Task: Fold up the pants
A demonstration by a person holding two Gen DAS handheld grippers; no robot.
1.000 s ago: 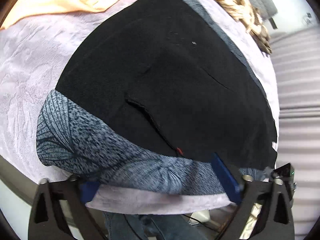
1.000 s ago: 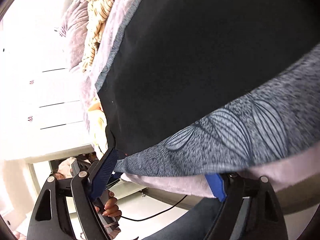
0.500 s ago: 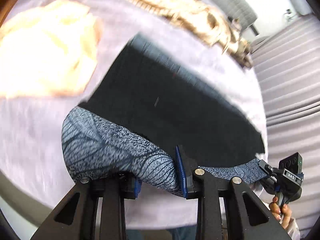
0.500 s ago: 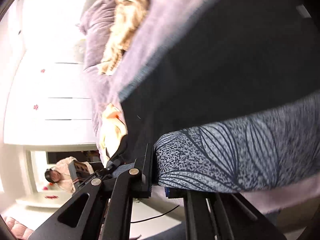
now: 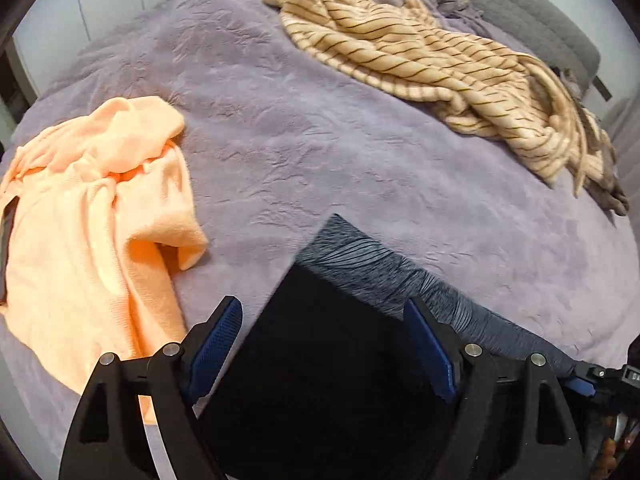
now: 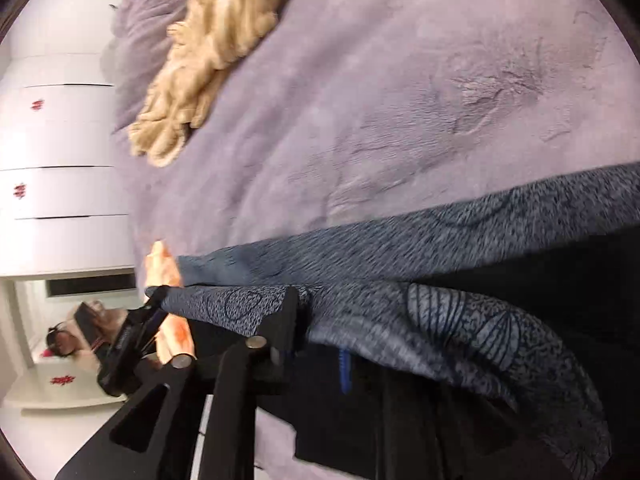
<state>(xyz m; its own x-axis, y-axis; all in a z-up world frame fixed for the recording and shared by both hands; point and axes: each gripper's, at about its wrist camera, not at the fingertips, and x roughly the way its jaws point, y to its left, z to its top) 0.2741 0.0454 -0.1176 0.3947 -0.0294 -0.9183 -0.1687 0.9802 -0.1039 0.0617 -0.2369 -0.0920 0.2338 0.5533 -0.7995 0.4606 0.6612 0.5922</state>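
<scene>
Black with a grey leaf-print band, the pants (image 5: 340,360) lie half-folded on the purple bed (image 5: 320,140), seemingly to bring the waistband over. The left gripper (image 5: 320,344) is released, fingers (image 5: 216,336) straddling the cloth; the right gripper (image 6: 316,336) is clenched on the printed band.
</scene>
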